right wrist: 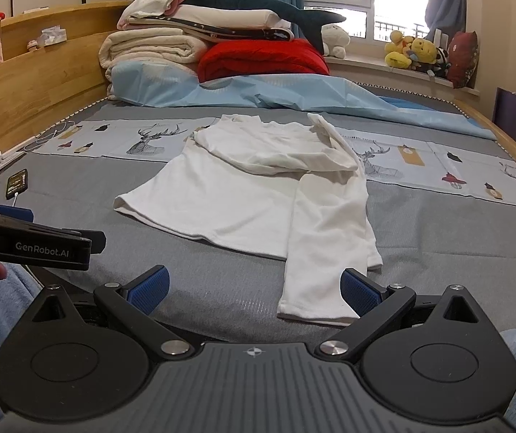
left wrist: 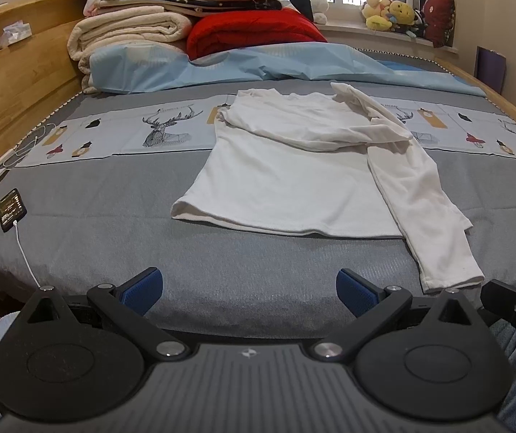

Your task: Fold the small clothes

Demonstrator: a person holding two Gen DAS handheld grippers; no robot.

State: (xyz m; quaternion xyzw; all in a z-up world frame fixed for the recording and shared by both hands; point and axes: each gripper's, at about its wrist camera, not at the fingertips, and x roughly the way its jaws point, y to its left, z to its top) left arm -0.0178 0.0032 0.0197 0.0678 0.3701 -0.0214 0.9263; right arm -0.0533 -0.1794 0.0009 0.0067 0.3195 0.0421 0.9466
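Both of your black two-finger grippers with blue ribbed pads, left gripper (left wrist: 248, 290) and right gripper (right wrist: 254, 288), sit at 6 o'clock with jaws spread wide and nothing held, above the near edge of the grey woven bedspread (left wrist: 113, 216). Your white long-sleeved cotton shirt (left wrist: 286, 180) lies at 12 o'clock, one sleeve already across the chest, the other long white sleeve (right wrist: 315, 270) trailing to 5 o'clock, cuff just beside the right pad. Likely risks: pinching bedspread with the cuff, or dragging the folded sleeve loose; black charging phone (left wrist: 11, 209) at 9 o'clock looks clear.
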